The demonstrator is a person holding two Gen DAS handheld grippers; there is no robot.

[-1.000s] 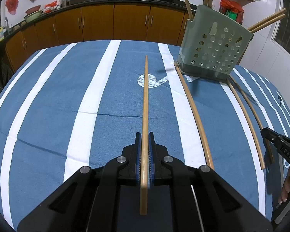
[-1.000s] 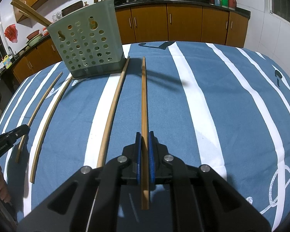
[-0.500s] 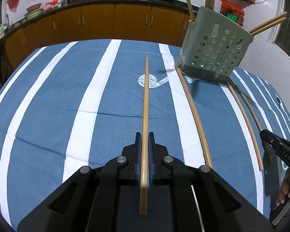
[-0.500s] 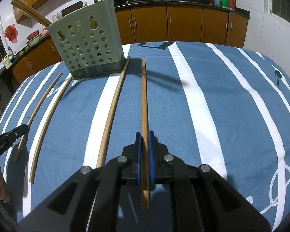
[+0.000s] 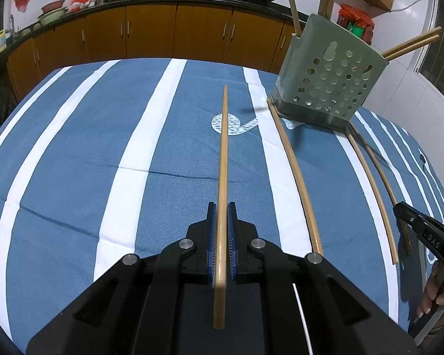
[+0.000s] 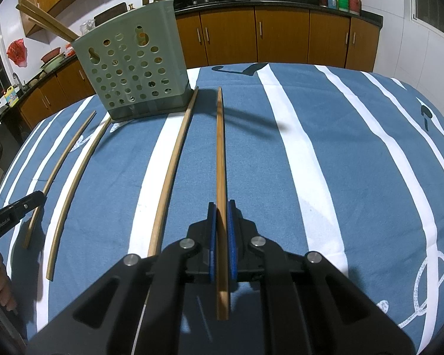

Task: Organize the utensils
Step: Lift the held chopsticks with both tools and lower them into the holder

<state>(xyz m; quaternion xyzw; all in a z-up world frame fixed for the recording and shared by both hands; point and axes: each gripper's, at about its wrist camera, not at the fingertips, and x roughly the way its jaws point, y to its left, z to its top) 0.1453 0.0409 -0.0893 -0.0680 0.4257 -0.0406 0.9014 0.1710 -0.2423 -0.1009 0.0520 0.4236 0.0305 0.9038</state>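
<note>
My left gripper (image 5: 221, 207) is shut on a long bamboo chopstick (image 5: 223, 153) that points forward above the striped cloth. My right gripper (image 6: 220, 205) is shut on another bamboo chopstick (image 6: 220, 153), also pointing forward above the cloth. A pale green perforated utensil holder (image 5: 328, 82) stands at the far right of the left view and at the far left of the right view (image 6: 133, 74), with several chopsticks sticking out of its top. Three loose chopsticks (image 5: 296, 174) lie on the cloth in front of it, also in the right wrist view (image 6: 171, 171).
The table carries a blue cloth with white stripes (image 5: 127, 159). Wooden kitchen cabinets (image 5: 151, 32) and a counter with woks run behind it. The other gripper's tip shows at the right edge of the left view (image 5: 423, 230) and the left edge of the right view (image 6: 14, 213).
Both grippers have lifted slightly with their chopsticks; the holder sits a little lower and the view has shifted a bit. The loose chopsticks have not moved.
</note>
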